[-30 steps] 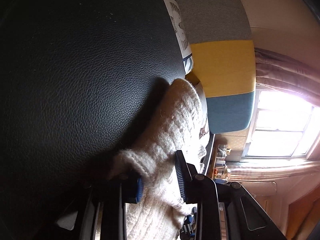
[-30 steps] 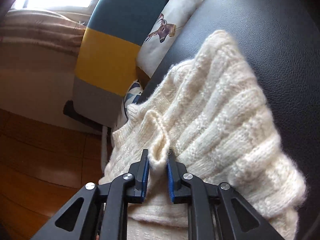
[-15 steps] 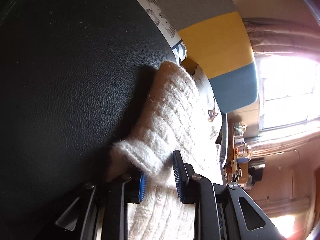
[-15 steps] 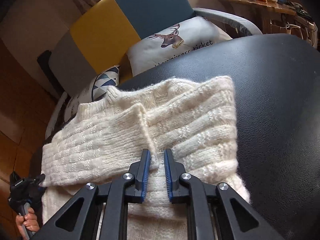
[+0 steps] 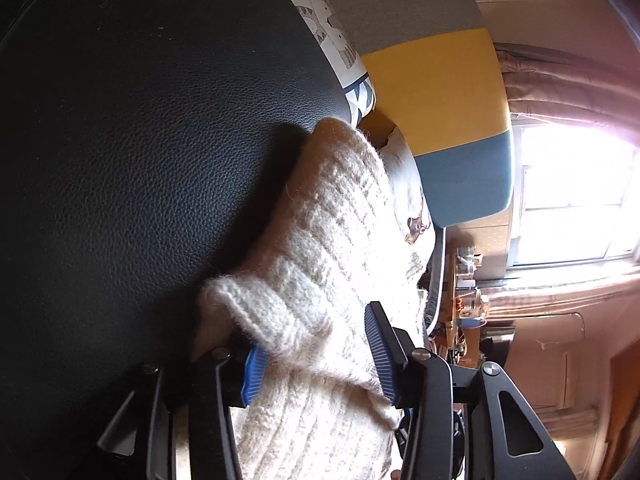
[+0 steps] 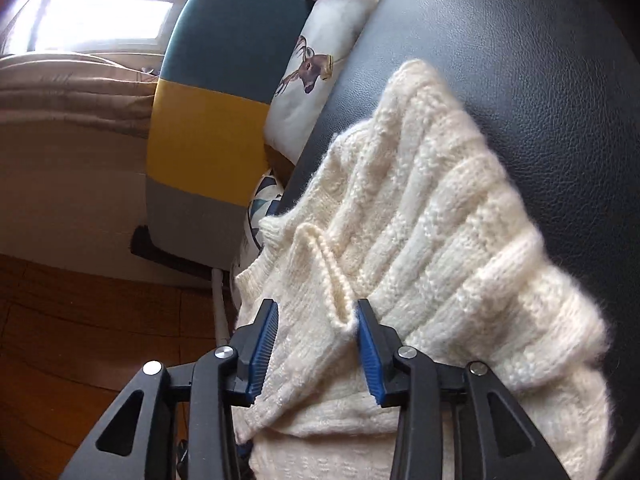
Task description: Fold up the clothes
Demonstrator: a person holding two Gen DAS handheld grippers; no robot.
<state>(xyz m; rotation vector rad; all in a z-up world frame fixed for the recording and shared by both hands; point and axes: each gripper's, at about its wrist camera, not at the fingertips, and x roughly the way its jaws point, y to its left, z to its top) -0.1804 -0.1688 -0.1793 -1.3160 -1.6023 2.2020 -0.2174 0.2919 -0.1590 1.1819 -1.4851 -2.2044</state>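
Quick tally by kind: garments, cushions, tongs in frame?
Garments: 1, the cream ribbed knit sweater on the black leather surface.
Cushions: 2, the white deer-print cushion and the blue-and-white triangle-pattern cushion.
Tongs: 2, the left tongs and the right tongs, both open.
Total: 5

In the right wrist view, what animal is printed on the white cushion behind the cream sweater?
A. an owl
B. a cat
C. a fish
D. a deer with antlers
D: the white cushion shows a brown deer head with branched antlers, just beyond the cream sweater.
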